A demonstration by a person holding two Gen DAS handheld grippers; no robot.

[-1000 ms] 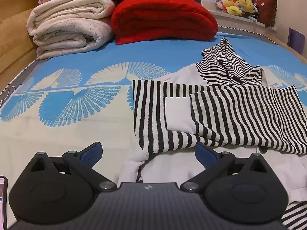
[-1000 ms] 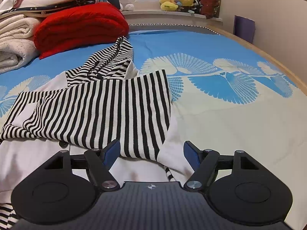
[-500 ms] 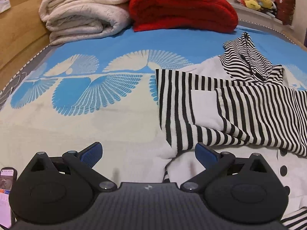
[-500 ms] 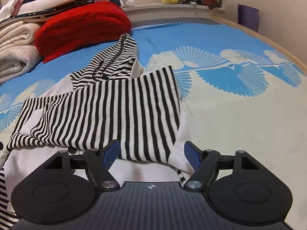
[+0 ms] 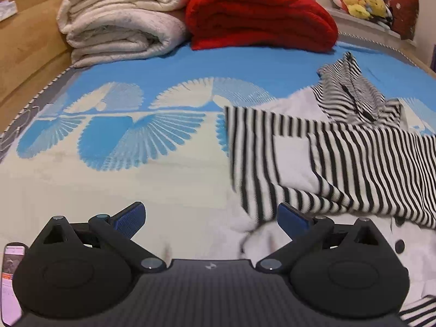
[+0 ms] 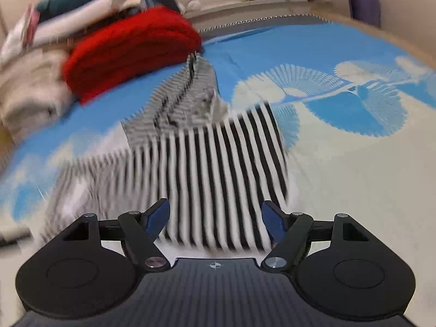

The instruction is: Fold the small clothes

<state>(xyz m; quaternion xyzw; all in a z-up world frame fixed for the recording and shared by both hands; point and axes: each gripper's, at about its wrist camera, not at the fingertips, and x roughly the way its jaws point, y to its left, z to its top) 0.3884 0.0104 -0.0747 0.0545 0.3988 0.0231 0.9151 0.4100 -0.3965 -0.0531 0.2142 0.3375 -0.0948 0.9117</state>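
Note:
A small black-and-white striped garment (image 5: 340,163) with white panels and dark buttons lies rumpled on the bed, its hood (image 5: 351,92) toward the pillows. In the left wrist view it fills the right half. My left gripper (image 5: 211,218) hangs open just above the garment's near left white edge, nothing between its blue pads. In the right wrist view the striped garment (image 6: 218,169) is blurred by motion. My right gripper (image 6: 215,218) is open over the garment's near striped hem, holding nothing.
The bed cover (image 5: 122,136) is blue and cream with fan patterns. Folded cream blankets (image 5: 122,27) and a red blanket (image 5: 259,19) are stacked at the head. A wooden bed frame (image 5: 24,54) runs along the left. Plush toys (image 5: 362,0) sit on a ledge. A phone (image 5: 12,280) shows at lower left.
Both grippers have shifted over the garment; the right one rolled and lifted, tilting and blurring its view. The left view slid so the garment sits further right. Both stayed open.

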